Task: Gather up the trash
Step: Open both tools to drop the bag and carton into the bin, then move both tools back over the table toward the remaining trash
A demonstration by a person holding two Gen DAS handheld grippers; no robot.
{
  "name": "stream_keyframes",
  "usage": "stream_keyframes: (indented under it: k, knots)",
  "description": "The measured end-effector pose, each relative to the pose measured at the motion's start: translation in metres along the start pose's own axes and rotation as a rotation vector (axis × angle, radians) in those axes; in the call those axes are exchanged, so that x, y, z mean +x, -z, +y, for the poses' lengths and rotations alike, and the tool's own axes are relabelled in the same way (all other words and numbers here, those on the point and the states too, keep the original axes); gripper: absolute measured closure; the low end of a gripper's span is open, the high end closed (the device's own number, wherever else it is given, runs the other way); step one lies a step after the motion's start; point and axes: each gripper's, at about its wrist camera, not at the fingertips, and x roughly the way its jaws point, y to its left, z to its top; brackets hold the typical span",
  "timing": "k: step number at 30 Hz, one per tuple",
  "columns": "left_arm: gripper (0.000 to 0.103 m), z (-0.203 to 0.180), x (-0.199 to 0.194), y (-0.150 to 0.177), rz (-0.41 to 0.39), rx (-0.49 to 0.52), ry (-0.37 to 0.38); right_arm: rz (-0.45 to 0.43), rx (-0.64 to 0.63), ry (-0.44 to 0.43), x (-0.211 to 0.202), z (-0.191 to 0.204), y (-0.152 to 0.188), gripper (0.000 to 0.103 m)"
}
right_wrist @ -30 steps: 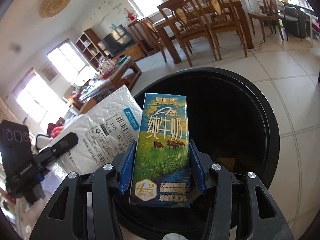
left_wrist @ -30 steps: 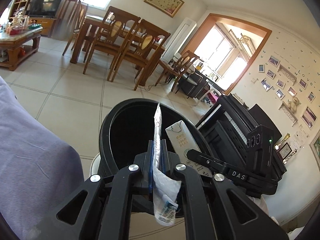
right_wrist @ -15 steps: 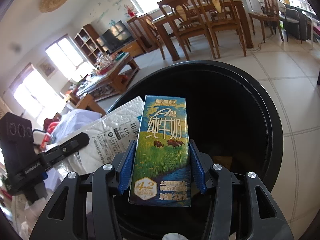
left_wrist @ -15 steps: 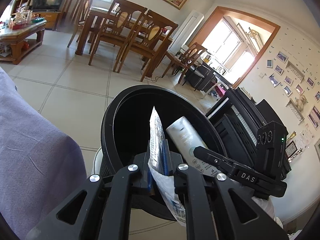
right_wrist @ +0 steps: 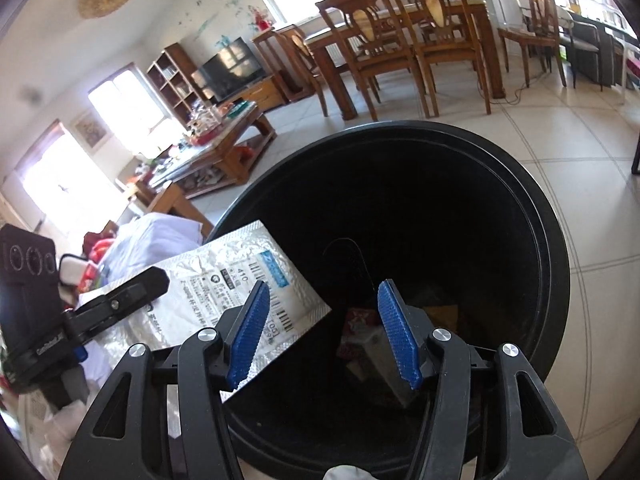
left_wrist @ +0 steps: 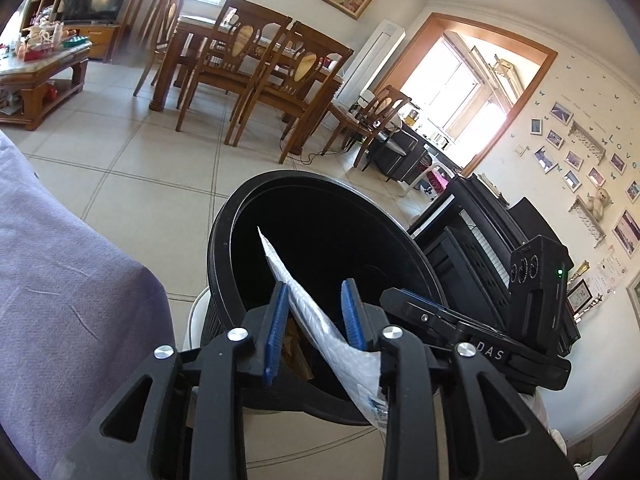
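Observation:
A black round trash bin [left_wrist: 320,178] stands just under both grippers. In the left wrist view, my left gripper [left_wrist: 314,286] hangs over the near rim with its jaws opening. A white bubble mailer [left_wrist: 316,320] leans loose and slanted between the blue pads. In the right wrist view, my right gripper [right_wrist: 322,292] hovers over the bin's [right_wrist: 552,264] mouth, its jaws opening with nothing between them. The mailer [right_wrist: 208,292] with its printed label juts over the rim at left. Several bits of trash [right_wrist: 372,336] lie at the dark bottom.
A purple cloth [left_wrist: 60,280] fills the left side. A black piano [left_wrist: 480,240] stands right of the bin. Beyond it, across the tiled floor [left_wrist: 140,184], are the dining table and chairs [left_wrist: 248,60]. A cluttered coffee table [right_wrist: 224,148] sits far left.
The left jaws parted and the mailer, pinched upright before, now leans loose between them. The right jaws widened and the milk carton is gone from between them.

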Motion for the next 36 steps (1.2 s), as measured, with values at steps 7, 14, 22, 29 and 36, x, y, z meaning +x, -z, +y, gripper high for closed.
stream_keyframes:
  k: [7, 14, 22, 29, 36]
  knots:
    - [0.052, -0.001, -0.012, 0.000, -0.015, 0.019, 0.017, -0.014, -0.024, 0.011, -0.001, 0.015, -0.006, 0.042]
    - [0.035, 0.012, -0.038, 0.003, -0.052, -0.003, 0.004, -0.012, -0.063, -0.002, 0.003, 0.038, -0.009, 0.038]
    - [0.008, 0.045, -0.099, 0.007, -0.142, -0.031, -0.126, 0.010, -0.143, -0.051, 0.027, 0.090, -0.008, 0.022]
    - [0.006, 0.092, -0.154, 0.014, -0.205, -0.096, -0.251, 0.033, -0.270, -0.112, 0.054, 0.163, 0.004, 0.022]
    - [0.006, 0.141, -0.203, 0.029, -0.238, -0.161, -0.349, 0.083, -0.369, -0.192, 0.086, 0.242, 0.019, 0.022]
